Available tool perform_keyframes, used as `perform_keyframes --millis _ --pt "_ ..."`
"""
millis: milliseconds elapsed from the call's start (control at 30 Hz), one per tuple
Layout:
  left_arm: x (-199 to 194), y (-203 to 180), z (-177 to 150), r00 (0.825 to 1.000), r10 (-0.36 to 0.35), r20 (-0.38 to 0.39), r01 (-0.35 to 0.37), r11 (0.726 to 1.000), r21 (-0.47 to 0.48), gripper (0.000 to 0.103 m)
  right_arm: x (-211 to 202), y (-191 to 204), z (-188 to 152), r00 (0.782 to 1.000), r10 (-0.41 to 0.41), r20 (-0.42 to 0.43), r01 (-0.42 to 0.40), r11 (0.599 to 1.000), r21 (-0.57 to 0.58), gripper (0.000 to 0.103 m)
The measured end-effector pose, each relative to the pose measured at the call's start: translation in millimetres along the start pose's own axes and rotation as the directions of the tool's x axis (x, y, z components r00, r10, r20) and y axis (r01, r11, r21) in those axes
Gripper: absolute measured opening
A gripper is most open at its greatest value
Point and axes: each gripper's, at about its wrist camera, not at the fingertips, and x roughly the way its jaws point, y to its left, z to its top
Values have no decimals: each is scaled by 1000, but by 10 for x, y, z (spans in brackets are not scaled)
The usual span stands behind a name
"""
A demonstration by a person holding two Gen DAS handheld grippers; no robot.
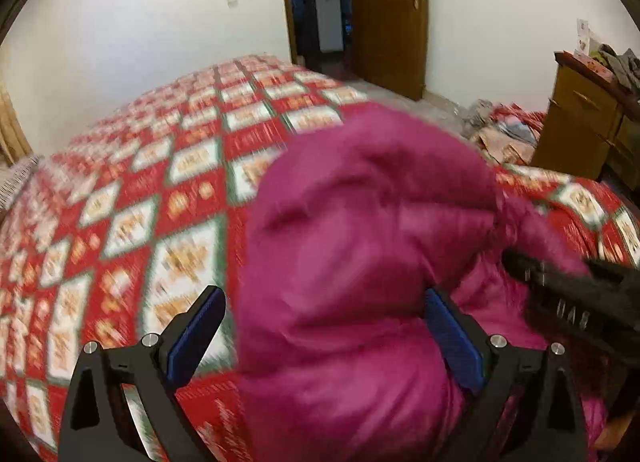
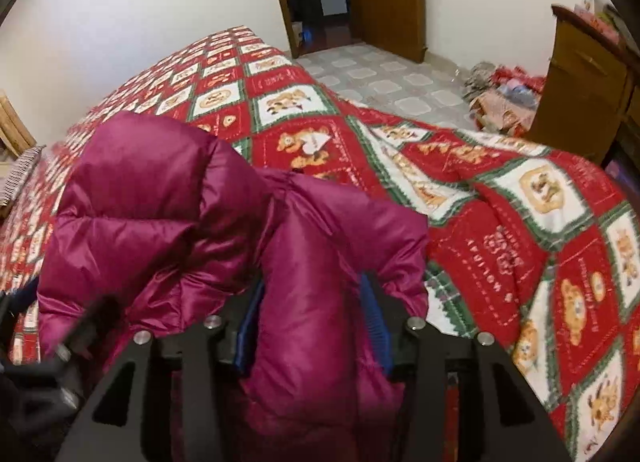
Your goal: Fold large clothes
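**quiltfan:** So where's the magenta puffer jacket (image 2: pixel 224 246) at right now? Looks bunched up on the red patchwork bedspread (image 2: pixel 520 221), nowhere near flat.

**foldbot_dad:** Yep, it's a heap. In the right wrist view the right gripper (image 2: pixel 312 326) has a fat roll of the jacket between its blue pads, both pads pressed into the fabric — I'd call that clenched on the jacket. The rest of the coat balloons up ahead of the jaws and off to their left.

**quiltfan:** And the left gripper (image 1: pixel 320 330)?

**foldbot_dad:** Jaws stand wide. The jacket fills the right half of the gap and is up against the right pad, but the left pad has bare bedspread beside it. So released, not grasping — just nosed into the bulk.

**quiltfan:** What goes sideways from here?

**foldbot_dad:** My guess: slick shell plus puffy fill means the roll could squirt out of the right jaws if it's pulled hard. And with only one real grip, lifting would just drag the lump along instead of spreading it.

**quiltfan:** Anything one camera gets that the other doesn't?

**foldbot_dad:** The left view is motion-blurred but shows the right gripper's black body coming in beyond its own right jaw. The right view is sharp: quilting seams, the pinch itself, and the bedspread rumpled right of the jaws.
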Motion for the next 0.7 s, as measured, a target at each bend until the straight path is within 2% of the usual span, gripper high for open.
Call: perform_keyframes --millis 67,233,367,533,700 --pt "24 39 148 1000 17 23 -17 1000 -10 100 28 -10 13 1000 20 -9 -20 1000 -4 50" --pt "476 77 333 998 38 -56 -39 999 -21 101 56 -2 15 1000 22 -16 -22 1000 -9 51" --pt "653 48 305 995 37 -92 -39 999 -14 102 94 -16 35 999 36 -25 -36 999 1 51" --pt "736 -54 222 995 69 -76 -68 998 18 103 106 -20 37 999 39 -26 -39 999 4 51" --pt "774 -49 219 994 61 -88 -59 998 17 103 114 -12 41 999 32 -26 -32 999 4 52"
